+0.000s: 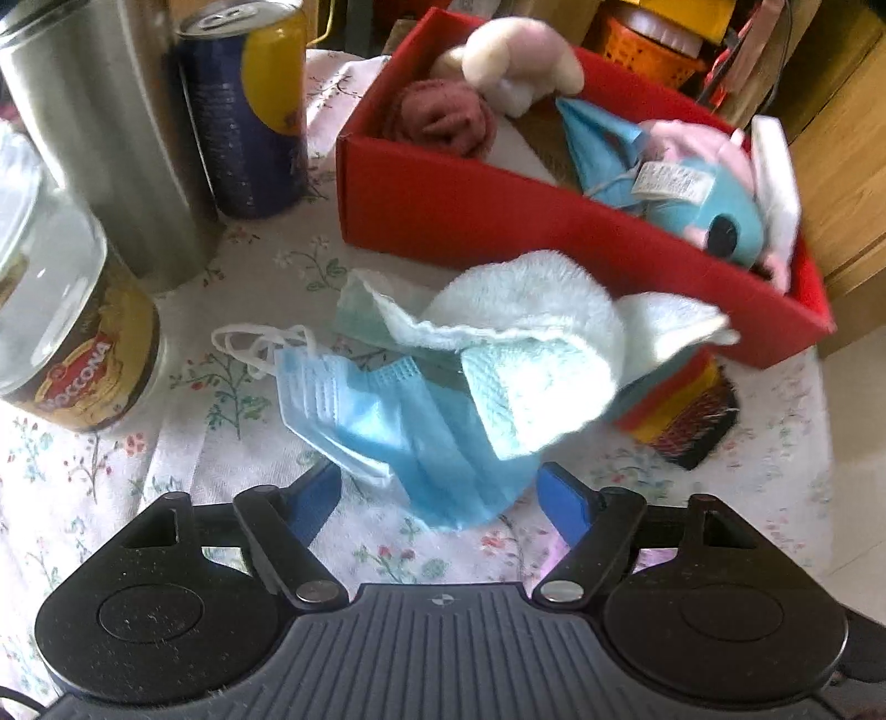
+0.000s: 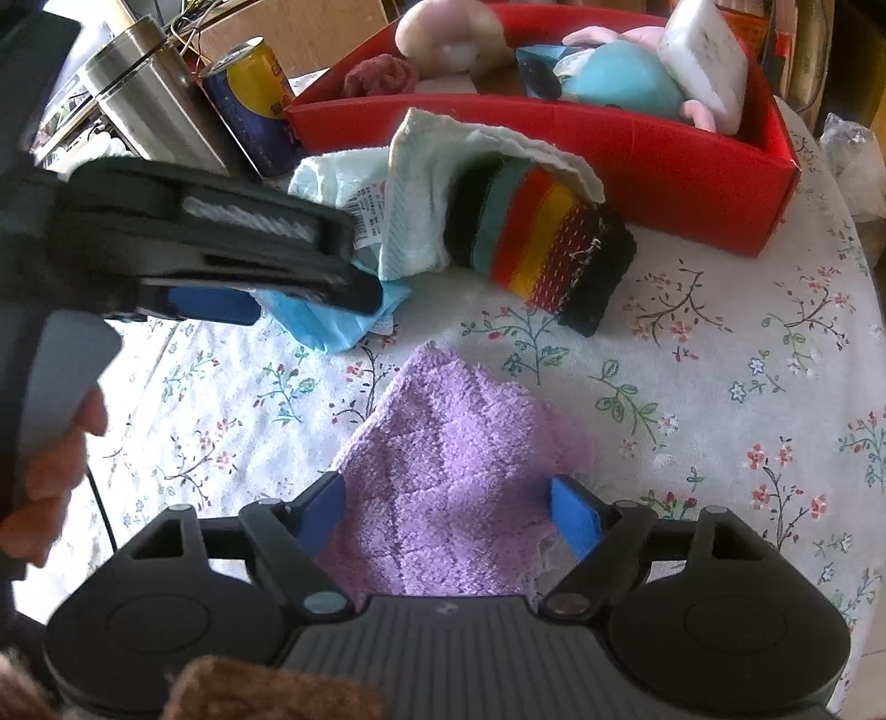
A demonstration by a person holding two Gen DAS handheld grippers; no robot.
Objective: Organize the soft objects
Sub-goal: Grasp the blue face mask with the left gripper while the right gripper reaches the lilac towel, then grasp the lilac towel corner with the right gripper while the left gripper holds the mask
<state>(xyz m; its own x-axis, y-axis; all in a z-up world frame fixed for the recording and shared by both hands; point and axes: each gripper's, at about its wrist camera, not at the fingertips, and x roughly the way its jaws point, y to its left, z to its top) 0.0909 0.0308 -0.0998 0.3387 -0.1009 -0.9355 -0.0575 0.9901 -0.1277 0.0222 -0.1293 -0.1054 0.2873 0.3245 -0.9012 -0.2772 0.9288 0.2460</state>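
Observation:
A blue face mask (image 1: 410,432) lies on the floral tablecloth, half under a pale green towel (image 1: 531,343). My left gripper (image 1: 440,498) is open with its blue fingers on either side of the mask's near end. A striped knitted item (image 2: 537,243) lies partly under the towel (image 2: 437,183). A purple towel (image 2: 448,476) lies in front of it. My right gripper (image 2: 448,518) is open around the purple towel's near part. The red box (image 2: 637,149) behind holds a blue and pink plush (image 2: 620,83), a cream plush (image 2: 448,33) and a dark red cloth (image 2: 382,75).
A steel canister (image 1: 94,133), a blue and yellow can (image 1: 249,105) and a glass jar (image 1: 61,321) stand at the left of the table. The left gripper's body (image 2: 194,238) crosses the right wrist view. The table edge runs at the right.

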